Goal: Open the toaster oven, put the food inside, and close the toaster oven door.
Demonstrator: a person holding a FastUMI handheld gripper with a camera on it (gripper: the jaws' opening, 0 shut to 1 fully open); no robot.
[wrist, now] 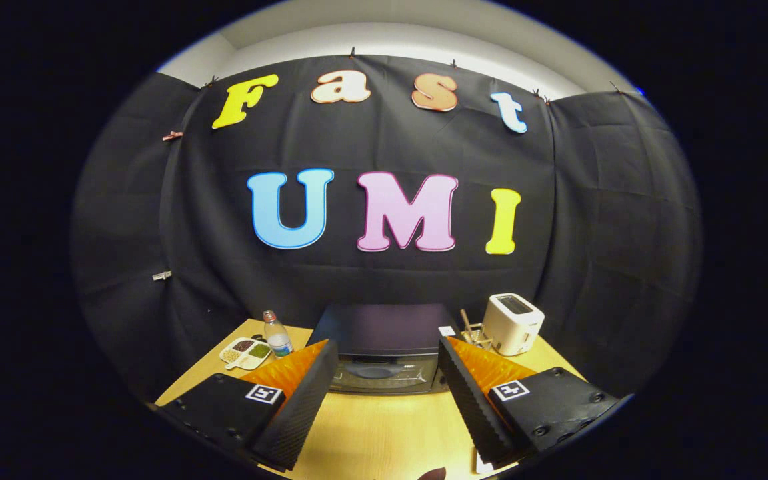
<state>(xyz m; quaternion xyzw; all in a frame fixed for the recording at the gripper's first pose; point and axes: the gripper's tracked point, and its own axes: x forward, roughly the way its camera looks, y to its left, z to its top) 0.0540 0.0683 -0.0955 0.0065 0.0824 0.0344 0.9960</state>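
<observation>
The gripper [387,373], its ribbed black fingers [304,393] spread wide and empty, frames the boxy dark toaster oven [384,347] on the wooden table [377,433].

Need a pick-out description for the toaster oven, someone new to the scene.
On the wooden table, against the black cloth wall, the toaster oven sits straight beyond the open claw. It is the wide dark box with a glass door, unlike the small white toaster beside it.
</observation>
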